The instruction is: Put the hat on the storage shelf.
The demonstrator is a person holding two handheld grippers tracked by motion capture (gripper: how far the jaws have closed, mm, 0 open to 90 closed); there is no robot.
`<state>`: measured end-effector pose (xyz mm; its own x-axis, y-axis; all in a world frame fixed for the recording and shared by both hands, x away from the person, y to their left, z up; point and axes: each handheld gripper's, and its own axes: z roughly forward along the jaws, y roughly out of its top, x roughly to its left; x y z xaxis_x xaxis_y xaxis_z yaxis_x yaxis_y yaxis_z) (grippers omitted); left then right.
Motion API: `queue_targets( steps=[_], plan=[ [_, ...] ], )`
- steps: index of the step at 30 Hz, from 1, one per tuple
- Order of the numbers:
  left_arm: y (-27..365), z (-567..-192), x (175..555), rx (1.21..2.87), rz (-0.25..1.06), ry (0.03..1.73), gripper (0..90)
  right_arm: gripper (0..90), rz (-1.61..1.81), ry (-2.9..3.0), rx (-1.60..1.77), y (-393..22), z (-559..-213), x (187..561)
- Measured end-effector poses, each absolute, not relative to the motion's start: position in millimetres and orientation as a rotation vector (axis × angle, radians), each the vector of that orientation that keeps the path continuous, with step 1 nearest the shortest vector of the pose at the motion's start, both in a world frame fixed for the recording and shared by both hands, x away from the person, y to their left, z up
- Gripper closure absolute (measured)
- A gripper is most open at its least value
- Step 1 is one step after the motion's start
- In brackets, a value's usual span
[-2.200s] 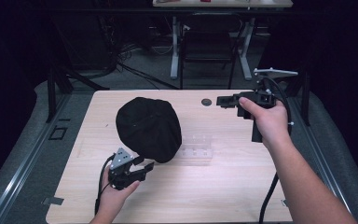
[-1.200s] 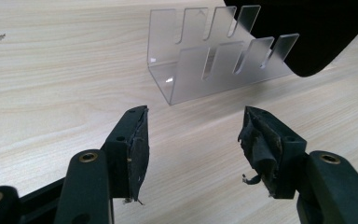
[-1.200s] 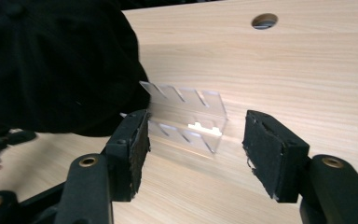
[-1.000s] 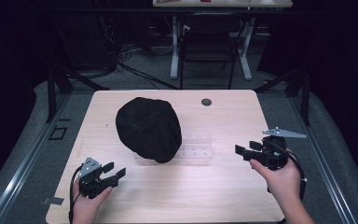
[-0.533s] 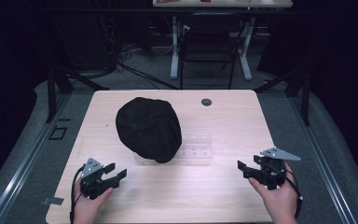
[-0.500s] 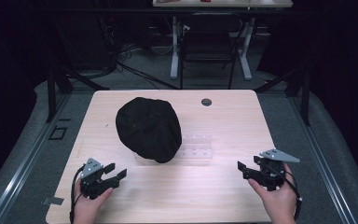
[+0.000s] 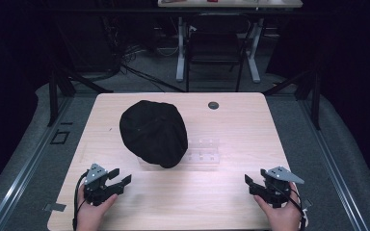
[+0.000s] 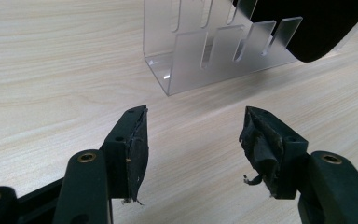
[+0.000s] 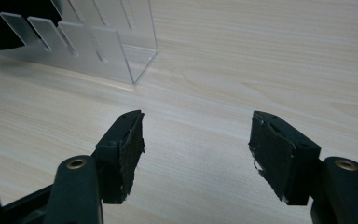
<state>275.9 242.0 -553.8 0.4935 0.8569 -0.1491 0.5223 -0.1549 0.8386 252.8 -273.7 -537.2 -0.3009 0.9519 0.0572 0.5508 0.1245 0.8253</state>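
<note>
My left claw (image 7: 121, 178) sits at the near left of the counter (image 7: 250, 130) with its jaws spread apart and nothing between them; my right claw (image 7: 249, 183) rests at the near right, jaws likewise apart and empty. Looking along the left claw (image 8: 193, 135), I get the clear acrylic rack (image 8: 214, 46) close ahead, with its slotted upright fins, which the high view renders as only a faint glassy shape (image 7: 202, 151). The black cap (image 8: 317, 28) drapes over its far end. From the right claw (image 9: 196, 133) I see the same rack (image 9: 98, 46) from its other end, a sliver of the cap (image 9: 14, 18) at the top left corner. From above, the cap (image 7: 154, 132) lies mid-counter, overlapping the rack's left part, well apart from both claws. A small dark disc (image 7: 213, 105) lies near the far edge. Beyond the pale wood counter, the room is dark, with a chair (image 7: 214, 48) and white table legs (image 7: 180, 53).
</note>
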Motion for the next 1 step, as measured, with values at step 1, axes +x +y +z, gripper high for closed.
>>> queue_targets(
  steps=[1],
  plan=[
    [241.1,-553.8,275.8,1.82,0.458,1.157,41.7,34.3,1.065,1.919,1.453,-274.9,-538.8,252.8]
  ],
)
